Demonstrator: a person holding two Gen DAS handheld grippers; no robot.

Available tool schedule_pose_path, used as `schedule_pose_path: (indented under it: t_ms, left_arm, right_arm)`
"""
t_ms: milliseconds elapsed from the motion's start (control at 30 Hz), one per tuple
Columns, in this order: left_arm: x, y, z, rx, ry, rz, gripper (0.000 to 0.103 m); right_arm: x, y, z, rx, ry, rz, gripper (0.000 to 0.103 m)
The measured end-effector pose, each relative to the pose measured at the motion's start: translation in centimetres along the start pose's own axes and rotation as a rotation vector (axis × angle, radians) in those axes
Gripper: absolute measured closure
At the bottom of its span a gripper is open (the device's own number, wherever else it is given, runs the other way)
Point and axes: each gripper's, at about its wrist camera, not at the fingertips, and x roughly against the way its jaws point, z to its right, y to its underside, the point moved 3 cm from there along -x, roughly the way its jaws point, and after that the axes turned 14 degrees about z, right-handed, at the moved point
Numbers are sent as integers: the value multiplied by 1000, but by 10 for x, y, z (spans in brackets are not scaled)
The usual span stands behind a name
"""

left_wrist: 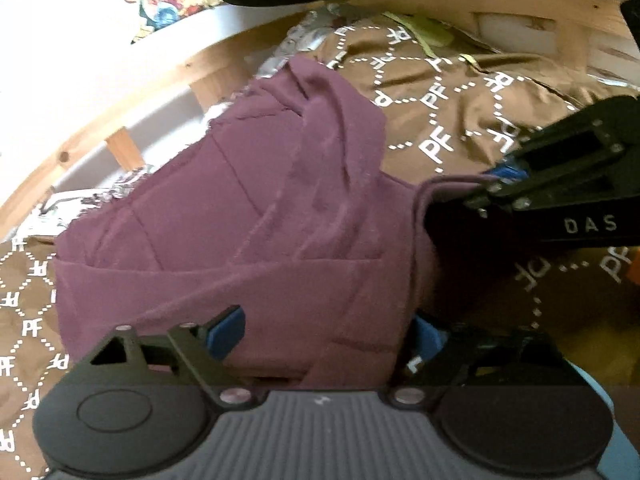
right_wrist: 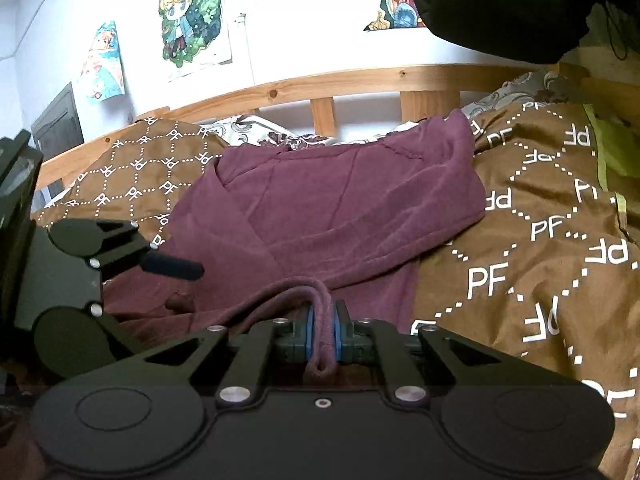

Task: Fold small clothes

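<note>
Right now the fold is only being set up: the right gripper [right_wrist: 322, 332] is clamped tight on a bunched hem of the maroon knit garment [right_wrist: 340, 208], which lies rumpled and partly doubled over on the brown bedspread printed with white dotted diamonds and letters [right_wrist: 540, 248]. From the left wrist view, the left gripper [left_wrist: 324, 334] stands wide, one blue pad [left_wrist: 228, 330] over the garment's near edge and the other at its right side; no pad presses on the cloth, so it holds nothing. My reading is that the left side must find a matching edge before any lift or fold can be made cleanly; it should close on a single layer, not the heaped ridge in the middle. The fabric looks soft, thick and slightly pilled, with stitched seams and a rolled hem, so it will likely sag and drag rather than hold a crease. The bedspread is smooth, faintly shiny and wrinkled. A pale wooden bed rail [right_wrist: 360, 80] runs behind.
</note>
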Motion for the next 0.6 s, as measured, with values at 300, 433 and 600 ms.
schedule_pose_path:
  t_ms: [300,433,600]
  left_arm:
    - [25,15,-16,-38,-99,-30,38]
    - [36,30,-31,-52,-151,-91,44]
    - [56,40,-63,-20,-198,-122,44]
  right_arm:
    - [4,-5,-5,9,14,50,94]
    - [7,-12,-10,32,32,97,94]
    - [9,-18,-8,22,60,131,94]
